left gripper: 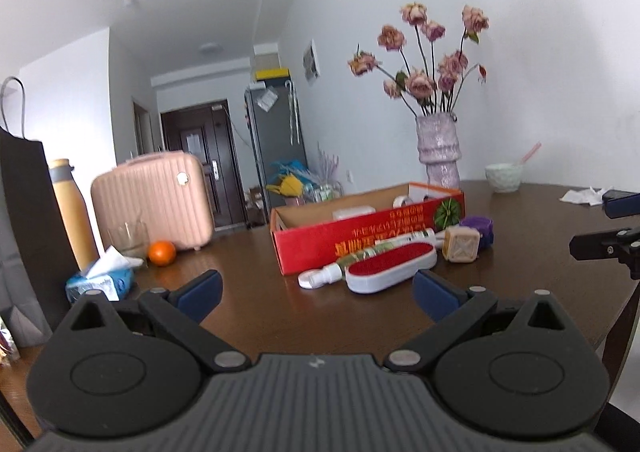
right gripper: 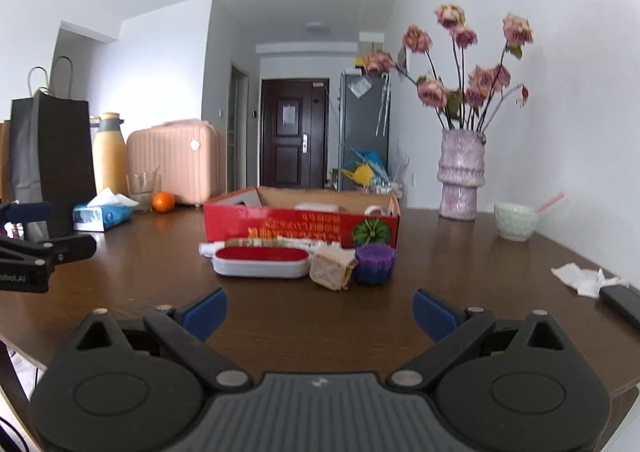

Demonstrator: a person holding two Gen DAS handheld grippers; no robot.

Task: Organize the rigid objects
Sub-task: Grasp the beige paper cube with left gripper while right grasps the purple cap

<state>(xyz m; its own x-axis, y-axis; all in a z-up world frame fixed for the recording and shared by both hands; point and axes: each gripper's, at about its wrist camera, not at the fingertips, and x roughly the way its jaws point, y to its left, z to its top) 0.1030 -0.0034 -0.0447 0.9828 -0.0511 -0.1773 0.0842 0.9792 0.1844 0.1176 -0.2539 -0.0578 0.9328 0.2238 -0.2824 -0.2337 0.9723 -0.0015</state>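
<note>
Lying before red box (right gripper: 300, 226): lint brush (right gripper: 260, 260), cube (right gripper: 331, 267), purple mould (right gripper: 375, 263); both tongs (left gripper: 316, 292) (right gripper: 320, 312) apart, empty.

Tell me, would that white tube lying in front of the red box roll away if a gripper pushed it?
Probably a little. The white tube looks round and lies on its side on the smooth table, so a sideways nudge could roll it. It likely wouldn't go far: the red box sits right behind it and the lint brush right in front.

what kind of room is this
Most likely a lived-in apartment's dining or living area: a wooden table with a vase of dried roses, a pink suitcase, and an entry door down the hall.
</note>
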